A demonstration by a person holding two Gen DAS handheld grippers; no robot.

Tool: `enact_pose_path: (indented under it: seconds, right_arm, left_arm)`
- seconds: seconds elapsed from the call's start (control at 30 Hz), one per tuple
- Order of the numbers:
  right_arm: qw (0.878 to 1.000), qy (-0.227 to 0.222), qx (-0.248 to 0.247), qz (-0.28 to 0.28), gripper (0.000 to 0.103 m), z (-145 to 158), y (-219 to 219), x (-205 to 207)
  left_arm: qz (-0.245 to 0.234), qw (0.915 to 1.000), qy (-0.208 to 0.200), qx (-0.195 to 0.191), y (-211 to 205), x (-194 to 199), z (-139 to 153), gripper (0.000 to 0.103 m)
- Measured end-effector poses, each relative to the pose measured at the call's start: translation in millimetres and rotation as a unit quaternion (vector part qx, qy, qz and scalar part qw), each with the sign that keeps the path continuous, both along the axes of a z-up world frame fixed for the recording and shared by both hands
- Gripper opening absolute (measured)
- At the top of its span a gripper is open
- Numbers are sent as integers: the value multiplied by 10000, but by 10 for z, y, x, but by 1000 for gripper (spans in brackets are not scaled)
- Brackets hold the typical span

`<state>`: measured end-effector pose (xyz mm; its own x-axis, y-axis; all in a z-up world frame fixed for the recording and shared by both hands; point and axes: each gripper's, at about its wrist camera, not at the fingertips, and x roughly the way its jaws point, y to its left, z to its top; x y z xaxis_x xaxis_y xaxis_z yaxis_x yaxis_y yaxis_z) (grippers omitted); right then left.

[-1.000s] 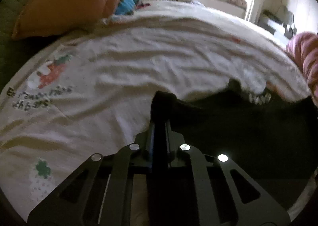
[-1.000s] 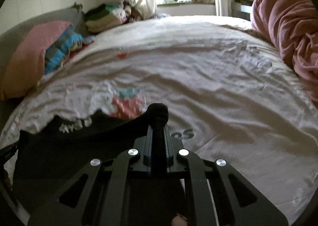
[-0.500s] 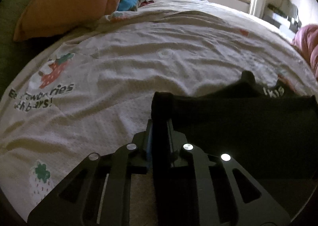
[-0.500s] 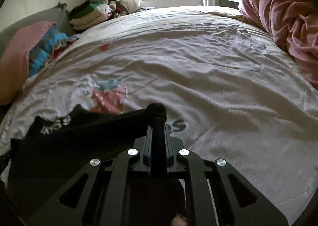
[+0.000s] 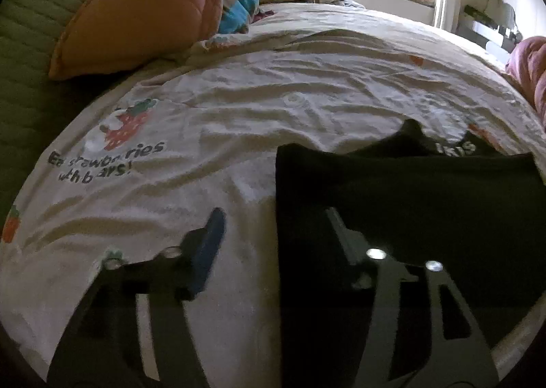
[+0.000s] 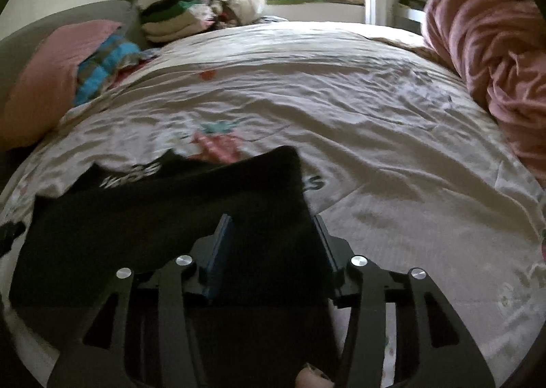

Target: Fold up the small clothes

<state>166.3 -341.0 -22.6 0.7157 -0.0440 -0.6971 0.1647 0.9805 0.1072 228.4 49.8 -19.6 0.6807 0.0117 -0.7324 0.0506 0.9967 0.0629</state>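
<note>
A black garment (image 5: 409,196) with white lettering lies folded flat on the white strawberry-print bedsheet (image 5: 273,114). My left gripper (image 5: 273,217) is open over its left edge; one finger is over the sheet, the other over the cloth. In the right wrist view the garment (image 6: 170,210) lies with its right corner between the fingers of my right gripper (image 6: 273,220), which is open.
A pink pillow (image 5: 143,12) and a blue plaid bundle (image 5: 237,5) sit at the left head of the bed. Folded clothes (image 6: 170,19) are stacked near the window. A pink duvet (image 6: 494,56) is heaped on the right side.
Both grippers were shut on the garment's corners and carried them forward. Now both have opened and the cloth lies on the bed.
</note>
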Motion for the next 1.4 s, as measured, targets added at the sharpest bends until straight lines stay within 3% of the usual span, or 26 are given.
enact_pose_path:
  seconds: [0.2, 0.33, 0.57, 0.7, 0.9, 1.27, 1.4]
  right_arm:
    - [9980, 112, -190, 589, 63, 58, 348, -269]
    - [9956, 234, -283, 865, 65, 54, 516, -426]
    - [9938, 308, -284, 1033, 68, 53, 601, -595]
    - [9927, 445, -292, 1084, 68, -11, 596, -646]
    - [9909, 859, -272, 1002, 70, -186, 527, -706]
    - [9887, 1076, -396, 962, 74, -347, 511, -899]
    - [9891, 1122, -236, 924, 75, -367, 457, -966]
  left_arm:
    - [-211, 9997, -124, -84, -154, -283, 174, 75]
    - [-483, 9983, -8, -340, -317, -426, 179, 76]
    - [-847, 9960, 199, -181, -598, -591, 60, 77]
    - [-866, 9946, 541, -206, -615, -625, -97, 77]
    - [-743, 9915, 902, -575, -472, -692, -249, 83]
    - [-754, 9926, 864, -399, -486, -803, -308, 83]
    - [-737, 9932, 830, -353, -484, -842, -292, 83]
